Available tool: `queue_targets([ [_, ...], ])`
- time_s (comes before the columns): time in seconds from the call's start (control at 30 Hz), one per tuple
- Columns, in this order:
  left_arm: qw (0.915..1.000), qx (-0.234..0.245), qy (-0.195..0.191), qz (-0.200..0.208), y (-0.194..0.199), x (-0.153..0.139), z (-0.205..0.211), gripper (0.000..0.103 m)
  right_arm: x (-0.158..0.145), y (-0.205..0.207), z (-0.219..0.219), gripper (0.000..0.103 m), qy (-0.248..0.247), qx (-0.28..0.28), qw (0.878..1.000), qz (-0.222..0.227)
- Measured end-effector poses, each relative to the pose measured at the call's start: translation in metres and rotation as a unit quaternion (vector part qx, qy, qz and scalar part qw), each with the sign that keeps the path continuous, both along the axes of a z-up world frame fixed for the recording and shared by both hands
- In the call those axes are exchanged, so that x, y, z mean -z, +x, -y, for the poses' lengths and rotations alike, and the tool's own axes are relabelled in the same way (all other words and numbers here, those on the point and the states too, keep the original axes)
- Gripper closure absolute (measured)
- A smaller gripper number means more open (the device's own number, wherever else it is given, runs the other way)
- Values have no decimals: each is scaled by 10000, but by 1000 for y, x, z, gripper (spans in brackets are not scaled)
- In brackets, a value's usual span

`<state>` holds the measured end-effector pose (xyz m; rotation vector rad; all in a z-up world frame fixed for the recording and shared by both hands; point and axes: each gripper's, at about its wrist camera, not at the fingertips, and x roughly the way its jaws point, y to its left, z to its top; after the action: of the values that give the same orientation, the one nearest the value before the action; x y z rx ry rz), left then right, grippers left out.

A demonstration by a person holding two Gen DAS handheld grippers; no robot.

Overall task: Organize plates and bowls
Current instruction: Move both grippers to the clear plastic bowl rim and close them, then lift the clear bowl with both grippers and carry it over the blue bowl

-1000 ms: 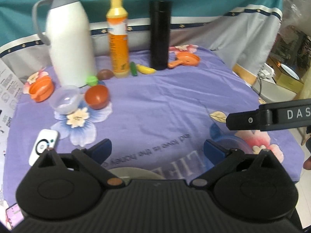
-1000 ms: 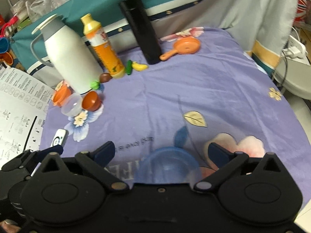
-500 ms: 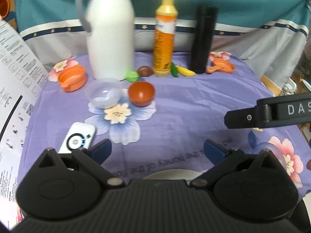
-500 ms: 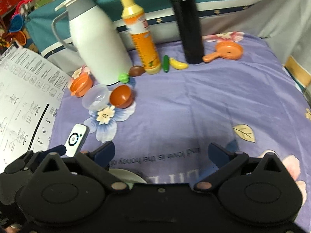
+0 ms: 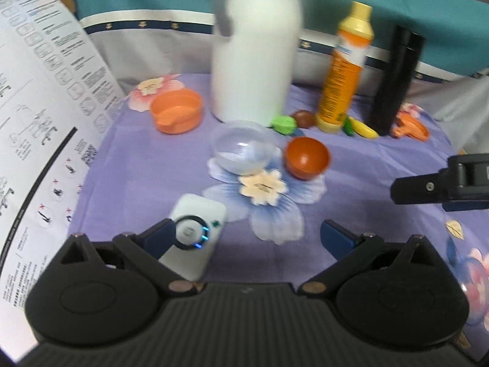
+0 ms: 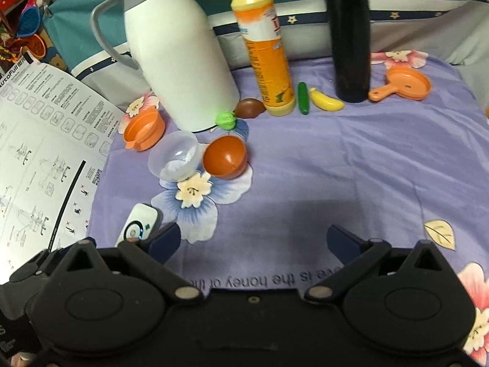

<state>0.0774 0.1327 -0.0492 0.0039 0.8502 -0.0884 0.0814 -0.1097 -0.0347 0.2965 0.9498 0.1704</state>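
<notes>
A clear plastic bowl (image 5: 241,150) (image 6: 174,159) and a small red-brown bowl (image 5: 307,157) (image 6: 224,157) sit side by side on the purple cloth, with an orange bowl (image 5: 177,110) (image 6: 143,128) farther left. My left gripper (image 5: 247,238) is open above the cloth, short of the bowls, holding nothing. My right gripper (image 6: 253,241) is open too, over bare cloth, with nothing between its fingers. Part of the right gripper's body (image 5: 443,183) shows at the right edge of the left wrist view.
A white thermos jug (image 6: 180,58), an orange bottle (image 6: 266,46) and a black flask (image 6: 348,33) stand at the back. Toy food (image 6: 324,101) and an orange toy pan (image 6: 403,85) lie near them. A white remote (image 5: 195,235) lies near the left fingers; a printed sheet (image 6: 39,153) covers the left.
Both grippers have swung left and forward toward the bowls. The blue bowl and pale plate beneath them have dropped out of view; the remote now sits by the left fingertip.
</notes>
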Motion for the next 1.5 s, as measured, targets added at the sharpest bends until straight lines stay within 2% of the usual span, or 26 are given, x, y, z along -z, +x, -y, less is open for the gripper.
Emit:
queue_targets([
  [0.33,9991,-410,104,68,49,8,-27,0,-3,57,-31,0,-75,-349,9992,158],
  [0.7,9979,-598,208,-99,106,30,-31,0,7,137,-78,0,-31,-648,9978,170],
  [0.8,9980,-580,215,-136,117,36,-31,0,14,154,-86,7,-190,-640,9977,129],
  [0.97,9980,-571,173,-219,132,46,-29,1,35,177,-91,22,-184,-621,9978,-110],
  [1.13,9980,-543,140,-297,142,56,-26,5,53,193,-100,47,-166,-727,9970,-186],
  [1.23,9981,-510,119,-318,145,59,-23,11,61,196,-103,57,-152,-779,9966,-216],
  [1.5,9983,-492,87,-313,148,63,-22,16,58,195,-110,59,-158,-905,9957,-79],
])
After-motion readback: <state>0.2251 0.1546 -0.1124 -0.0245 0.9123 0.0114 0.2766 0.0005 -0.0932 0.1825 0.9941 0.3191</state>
